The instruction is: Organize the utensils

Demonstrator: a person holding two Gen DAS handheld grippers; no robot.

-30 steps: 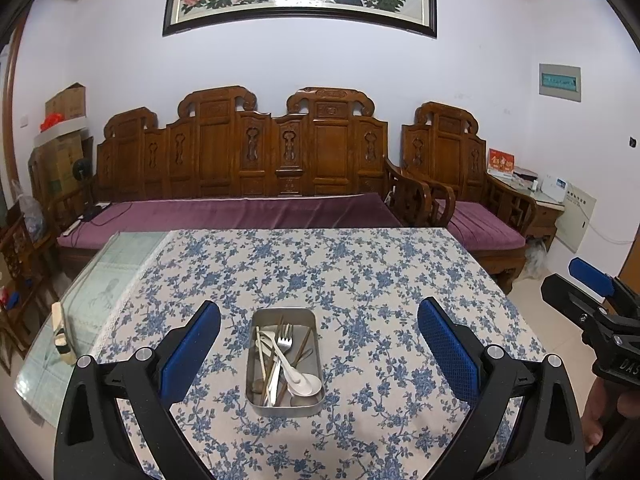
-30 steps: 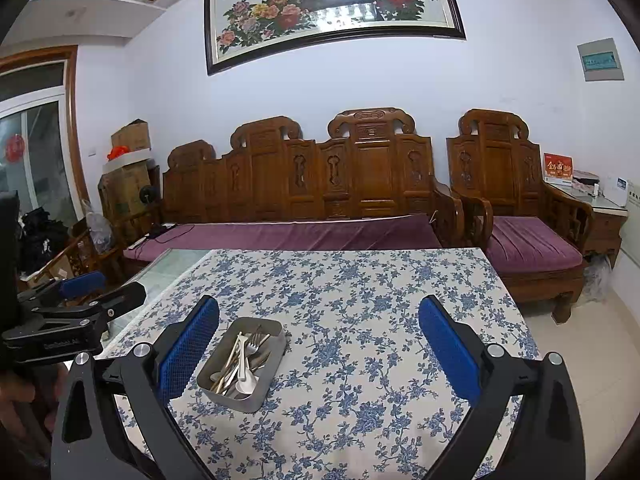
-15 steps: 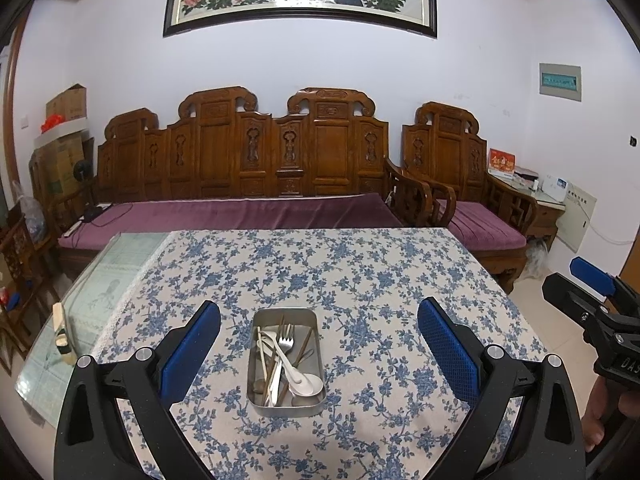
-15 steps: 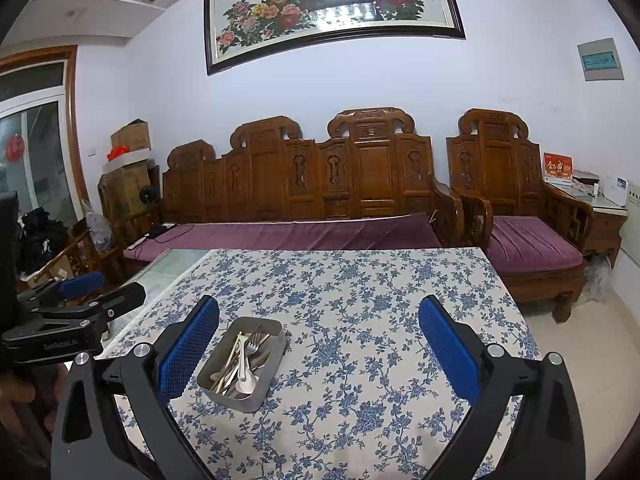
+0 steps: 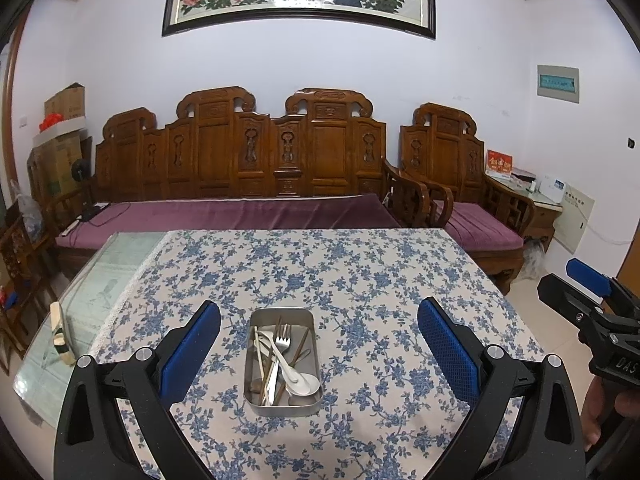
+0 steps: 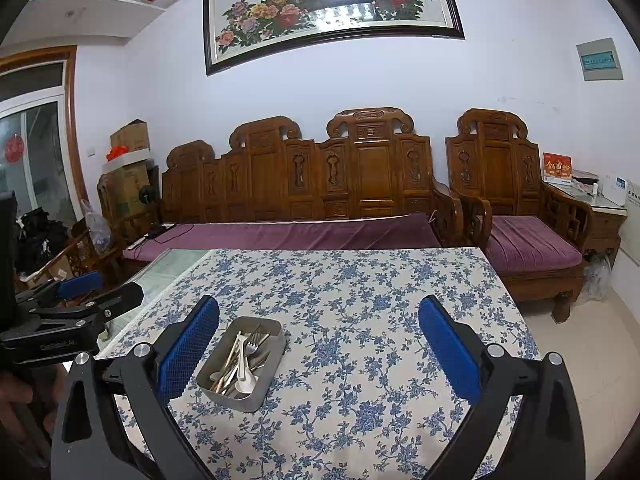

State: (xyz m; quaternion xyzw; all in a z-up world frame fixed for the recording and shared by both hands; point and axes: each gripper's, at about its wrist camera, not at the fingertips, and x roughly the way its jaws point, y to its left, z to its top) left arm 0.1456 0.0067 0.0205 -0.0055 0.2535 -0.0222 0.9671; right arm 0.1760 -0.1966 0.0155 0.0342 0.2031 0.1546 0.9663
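Note:
A rectangular metal tin sits on the blue floral tablecloth; it holds a fork, a white spoon, chopsticks and other utensils in a jumble. The tin also shows in the right wrist view. My left gripper is open and empty, held above the table with the tin straight ahead between its fingers. My right gripper is open and empty, with the tin ahead near its left finger. Each gripper shows at the edge of the other's view.
The table's left strip is bare glass with a small object on it. A carved wooden sofa with purple cushions stands behind the table, and an armchair at the back right.
The left wrist view has shifted slightly; the tin sits a little higher in it. Both grippers stay open and nothing was taken hold of.

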